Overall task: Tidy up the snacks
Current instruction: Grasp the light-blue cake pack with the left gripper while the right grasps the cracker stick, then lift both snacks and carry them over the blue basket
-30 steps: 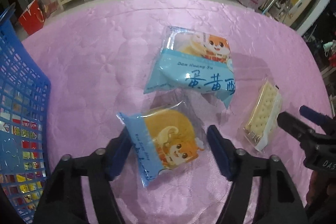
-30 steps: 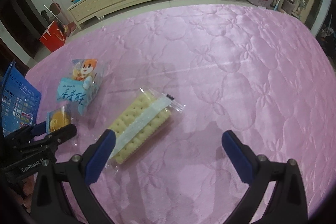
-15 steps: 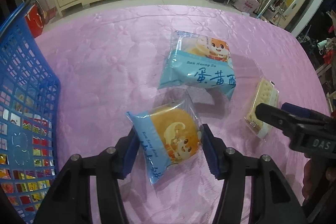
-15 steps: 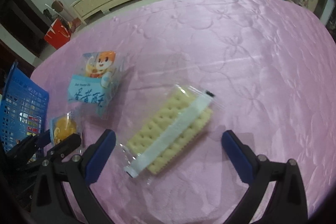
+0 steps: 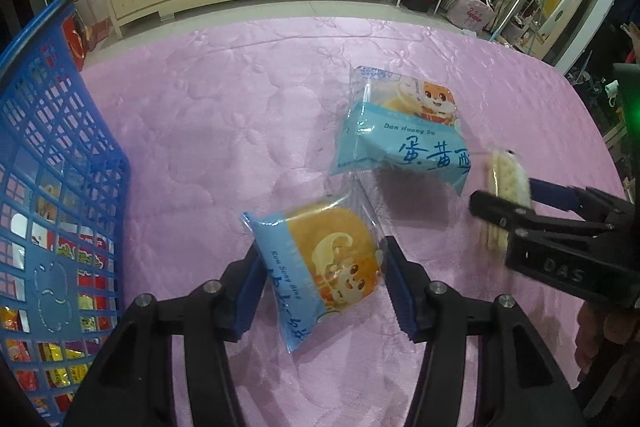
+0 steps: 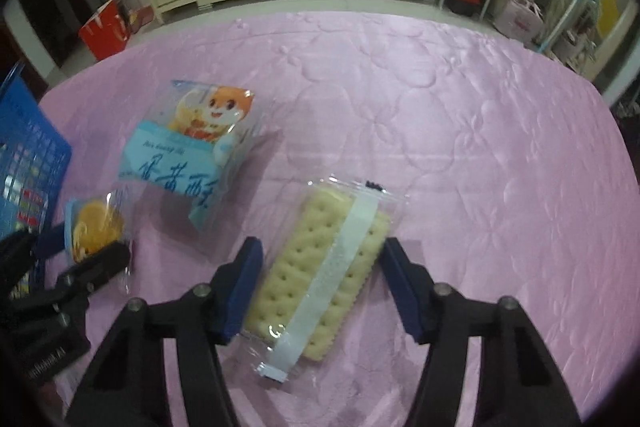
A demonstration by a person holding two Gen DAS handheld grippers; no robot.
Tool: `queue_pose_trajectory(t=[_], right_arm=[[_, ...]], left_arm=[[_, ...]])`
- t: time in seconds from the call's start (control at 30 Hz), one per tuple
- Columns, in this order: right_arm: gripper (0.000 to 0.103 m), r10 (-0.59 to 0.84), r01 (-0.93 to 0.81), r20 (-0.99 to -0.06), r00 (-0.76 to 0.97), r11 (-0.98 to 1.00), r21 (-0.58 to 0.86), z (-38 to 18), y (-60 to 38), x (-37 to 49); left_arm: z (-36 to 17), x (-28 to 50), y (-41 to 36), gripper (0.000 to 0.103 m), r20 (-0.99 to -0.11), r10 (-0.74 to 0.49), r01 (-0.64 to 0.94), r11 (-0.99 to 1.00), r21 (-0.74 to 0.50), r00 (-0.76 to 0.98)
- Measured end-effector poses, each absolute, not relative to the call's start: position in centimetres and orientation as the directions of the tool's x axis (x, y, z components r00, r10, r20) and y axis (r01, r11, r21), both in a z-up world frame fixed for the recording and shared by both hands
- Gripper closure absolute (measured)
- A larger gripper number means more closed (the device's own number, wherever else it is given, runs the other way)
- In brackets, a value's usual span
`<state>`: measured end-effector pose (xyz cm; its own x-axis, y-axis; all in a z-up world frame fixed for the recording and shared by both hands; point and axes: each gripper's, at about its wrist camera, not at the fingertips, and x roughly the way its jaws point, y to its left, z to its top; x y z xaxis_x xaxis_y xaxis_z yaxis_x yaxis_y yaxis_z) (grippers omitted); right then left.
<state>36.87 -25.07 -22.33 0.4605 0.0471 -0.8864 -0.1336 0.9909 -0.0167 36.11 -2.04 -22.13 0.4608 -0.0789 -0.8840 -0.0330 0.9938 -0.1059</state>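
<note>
L tongs [image 5: 322, 279] clamped on cake pkt [image 5: 320, 267]; R tongs [image 6: 320, 275] just closed in, pads touching cracker pack [image 6: 320, 267] on pink surface [image 6: 460, 107].

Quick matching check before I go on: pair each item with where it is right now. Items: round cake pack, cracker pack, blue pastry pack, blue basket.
Items:
1. round cake pack
2. cracker pack
3. blue pastry pack
4. blue basket

Places:
A. lying free on the pink cloth
B. between the right gripper's fingers
C. at the cloth's left edge, snacks inside
D. between the left gripper's fingers

Pairs: 1-D, 2-B, 3-A, 4-C
</note>
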Motion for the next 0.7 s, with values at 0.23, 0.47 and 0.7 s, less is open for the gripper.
queue_pose_trajectory(t=[0.23,0.47,0.7], right_arm=[[0.046,0.124,-0.183,-0.862,0.491,0.982,0.037,-20.5,-26.6,34.1],[0.047,0.164,-0.233,-0.818,0.551,0.972,0.038,-15.9,-25.9,30.5],[0.047,0.209,-0.277,-0.767,0.606,0.96,0.043,-11.1,-24.2,27.2]], left_arm=[[-21.3,34.6,-2.9,0.051,-0.874,-0.091,-0.017,0.994,-0.112,0.477],[-17.8,31.0,-4.2,0.051,-0.847,-0.097,0.01,0.994,-0.108,0.522],[-12.6,27.5,-4.7,0.051,-0.803,-0.099,0.028,0.994,-0.103,0.588]])
